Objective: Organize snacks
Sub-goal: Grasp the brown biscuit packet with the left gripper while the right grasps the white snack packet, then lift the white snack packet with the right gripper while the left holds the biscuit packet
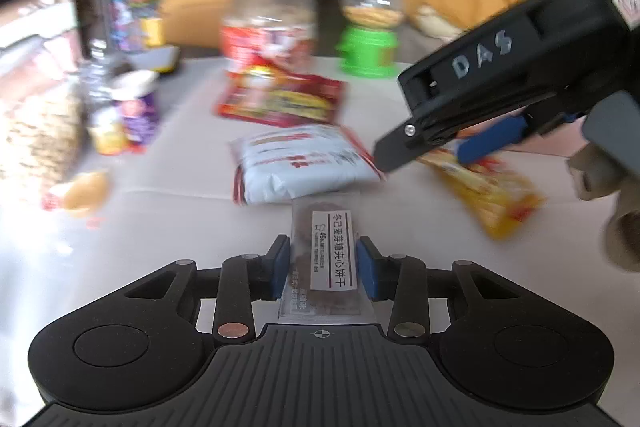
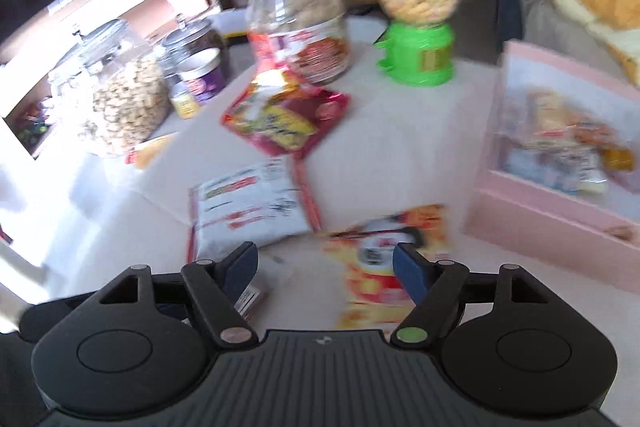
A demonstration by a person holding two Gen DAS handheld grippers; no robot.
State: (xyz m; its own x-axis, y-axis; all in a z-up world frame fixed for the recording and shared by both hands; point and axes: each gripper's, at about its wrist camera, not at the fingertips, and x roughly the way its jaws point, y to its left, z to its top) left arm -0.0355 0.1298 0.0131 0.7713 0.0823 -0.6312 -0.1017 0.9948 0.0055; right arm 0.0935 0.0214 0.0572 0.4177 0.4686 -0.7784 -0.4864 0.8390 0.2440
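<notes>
- Our left gripper (image 1: 323, 263) has its jaws clamped on a clear-wrapped brown biscuit packet with a white label (image 1: 326, 255), blue pads pressing both long sides, the packet sticking out ahead of the jaws.
- Our right gripper (image 2: 325, 267) hangs with jaws wide apart, nothing between them; a yellow-orange printed snack pouch (image 2: 390, 263) lies on the white counter (image 2: 400, 131) just ahead of them and under the gap.
- A white pillow pack with red print (image 2: 248, 211) sits ahead-left of those jaws, and a pink tray (image 2: 532, 215) already holding snacks sits ahead-right.
- Our call: straddle the pouch squarely, pinch its middle rather than a loose edge, then carry it right to the tray.
- Keep the left grip steady; that thin wrapper could slip.
</notes>
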